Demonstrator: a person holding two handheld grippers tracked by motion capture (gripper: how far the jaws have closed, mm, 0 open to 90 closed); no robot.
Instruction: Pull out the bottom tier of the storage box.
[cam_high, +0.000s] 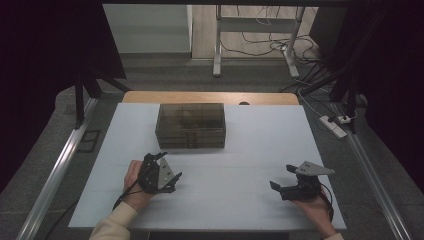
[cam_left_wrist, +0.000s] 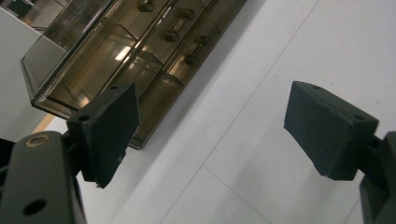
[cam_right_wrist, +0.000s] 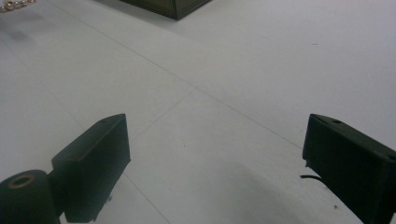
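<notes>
A smoky see-through drawer box (cam_high: 190, 125) stands at the middle of the white table top (cam_high: 260, 145), towards the far side. My left gripper (cam_high: 171, 167) rests near the front left, a short way in front of the box, open and holding nothing. In the left gripper view the jaws of the left gripper (cam_left_wrist: 212, 107) stand wide apart, with the drawer box (cam_left_wrist: 126, 51) and its small knobs (cam_left_wrist: 180, 23) beyond the left jaw. My right gripper (cam_high: 281, 177) lies at the front right, open and empty. Between the jaws of the right gripper (cam_right_wrist: 215, 135) there is only bare table.
A corner of the box (cam_right_wrist: 173, 5) and several small golden pieces (cam_right_wrist: 14, 4) sit at the top edge of the right gripper view. A wooden strip (cam_high: 210, 96) borders the table's far edge. A power strip (cam_high: 334, 125) lies on the floor to the right.
</notes>
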